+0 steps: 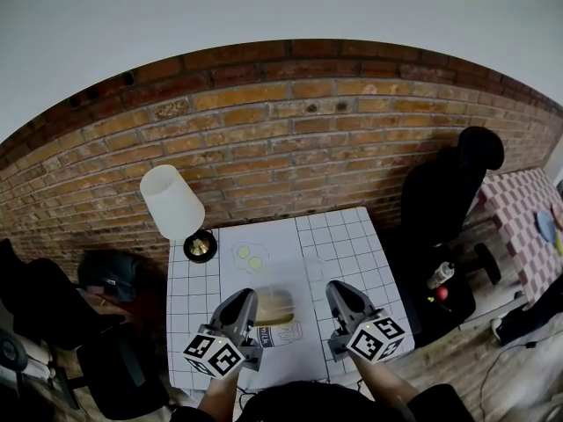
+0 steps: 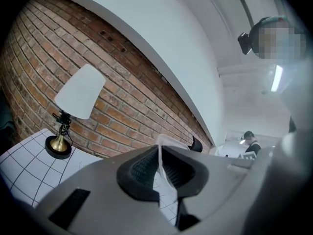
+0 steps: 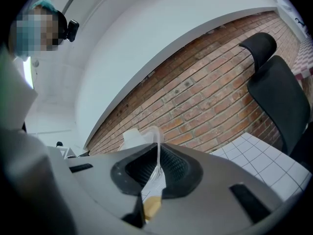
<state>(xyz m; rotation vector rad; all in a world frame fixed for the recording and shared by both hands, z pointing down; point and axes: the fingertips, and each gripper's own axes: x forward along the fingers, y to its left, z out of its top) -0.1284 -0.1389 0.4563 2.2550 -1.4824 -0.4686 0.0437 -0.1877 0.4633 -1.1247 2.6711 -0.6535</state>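
Left gripper: closed on one edge of the clear plastic bag.
Right gripper: clamped on the other edge.
Bag: held above the gridded table, with something tan inside.
Printed sheet: writing too blurred to be read.
Lamp: at the far left corner.

Left hand-held gripper clamps clear plastic; lamp behind.

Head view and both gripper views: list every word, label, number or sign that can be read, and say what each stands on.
No text here can be read clearly.
On the white sheet: a short dark print at its near end, below the clear bag, too blurred to read.
On the marker cubes of the left gripper and right gripper: black-and-white square patterns, no letters.
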